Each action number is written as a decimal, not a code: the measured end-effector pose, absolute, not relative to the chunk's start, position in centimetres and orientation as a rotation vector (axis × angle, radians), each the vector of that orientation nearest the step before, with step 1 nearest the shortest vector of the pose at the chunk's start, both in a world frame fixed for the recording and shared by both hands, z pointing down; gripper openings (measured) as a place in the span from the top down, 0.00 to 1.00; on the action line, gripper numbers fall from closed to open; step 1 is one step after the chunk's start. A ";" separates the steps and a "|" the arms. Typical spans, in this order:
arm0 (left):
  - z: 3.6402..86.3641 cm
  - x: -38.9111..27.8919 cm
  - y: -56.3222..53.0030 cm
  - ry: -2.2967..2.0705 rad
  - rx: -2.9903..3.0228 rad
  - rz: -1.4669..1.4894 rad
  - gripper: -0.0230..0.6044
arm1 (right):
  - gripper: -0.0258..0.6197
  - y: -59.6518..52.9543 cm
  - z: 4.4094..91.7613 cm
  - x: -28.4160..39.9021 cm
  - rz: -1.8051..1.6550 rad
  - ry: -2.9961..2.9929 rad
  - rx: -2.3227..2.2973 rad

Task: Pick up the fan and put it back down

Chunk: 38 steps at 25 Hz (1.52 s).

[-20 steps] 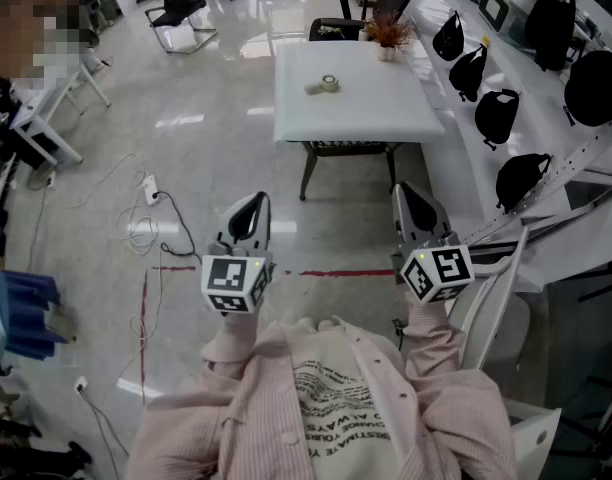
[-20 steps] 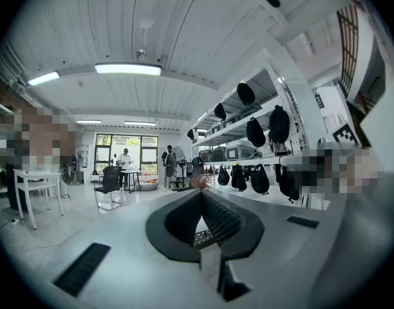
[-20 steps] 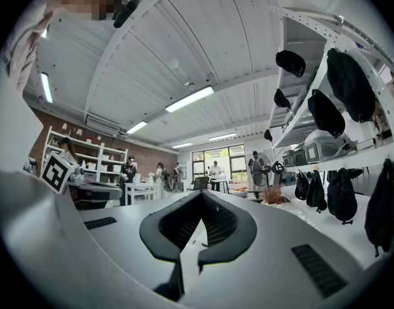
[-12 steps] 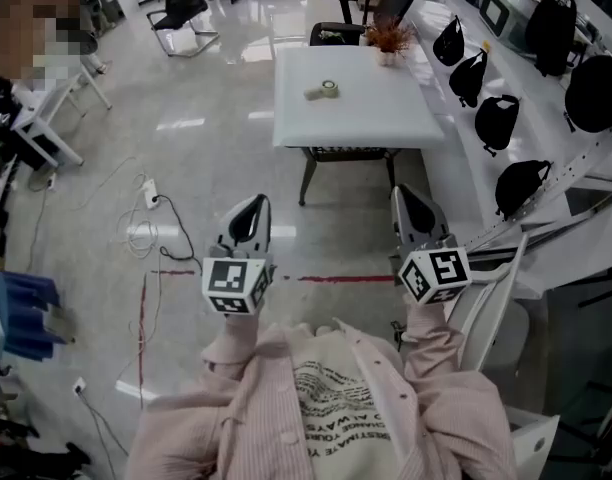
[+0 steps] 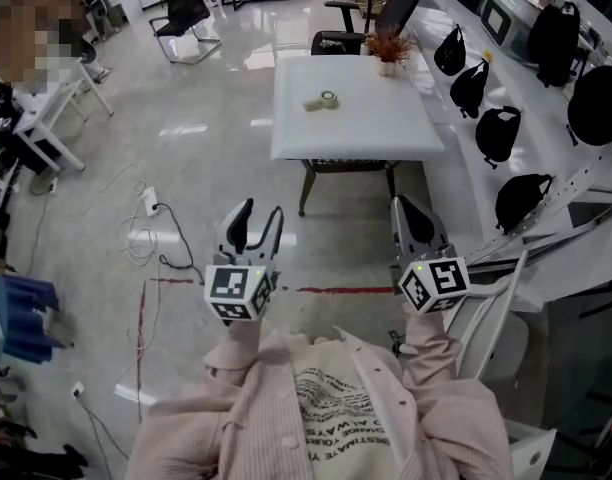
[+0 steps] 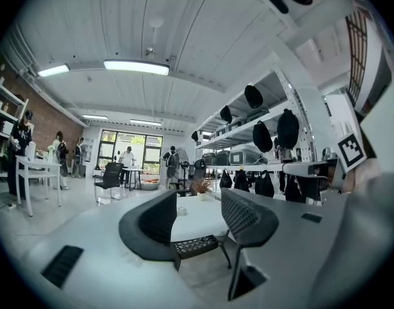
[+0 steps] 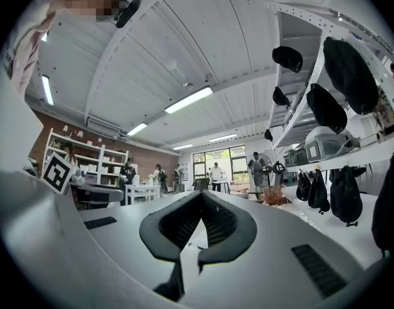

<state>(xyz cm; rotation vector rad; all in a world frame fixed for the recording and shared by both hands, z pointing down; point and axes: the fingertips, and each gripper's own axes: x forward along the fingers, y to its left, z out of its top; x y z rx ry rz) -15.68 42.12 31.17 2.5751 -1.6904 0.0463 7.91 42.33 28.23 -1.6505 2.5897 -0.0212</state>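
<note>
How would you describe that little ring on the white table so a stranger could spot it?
Find the white table in the middle of the room. On its far half lies a small pale ring, like a roll of tape. Unlike the reddish potted plant at the far edge, it is low, round and has a hole.

Pink striped shirt (image 5: 236, 413), printed white front, grey left tool (image 5: 259, 218) and right tool (image 5: 408, 211), black-and-white marker cubes (image 5: 236, 293)

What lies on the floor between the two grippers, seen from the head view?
In the head view, a red tape line crosses the glossy floor between the left gripper and the right gripper; the rest of that stretch is bare.
</note>
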 end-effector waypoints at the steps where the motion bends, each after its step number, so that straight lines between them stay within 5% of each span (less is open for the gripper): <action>1: 31.3 -15.5 42.0 -1.691 2.575 0.048 0.65 | 0.96 42.2 28.4 8.1 -0.023 2.589 -1.650; 6: 32.1 -14.9 41.4 -1.694 2.557 0.065 0.55 | 0.96 41.9 29.0 8.7 -0.044 2.586 -1.645; 22: 33.7 -15.5 38.4 -1.718 2.503 0.115 0.54 | 0.96 38.7 30.9 8.6 -0.119 2.600 -1.634; 38: 35.6 -15.1 23.0 -1.619 2.527 0.165 0.54 | 0.96 24.6 32.7 9.1 -0.183 2.567 -1.731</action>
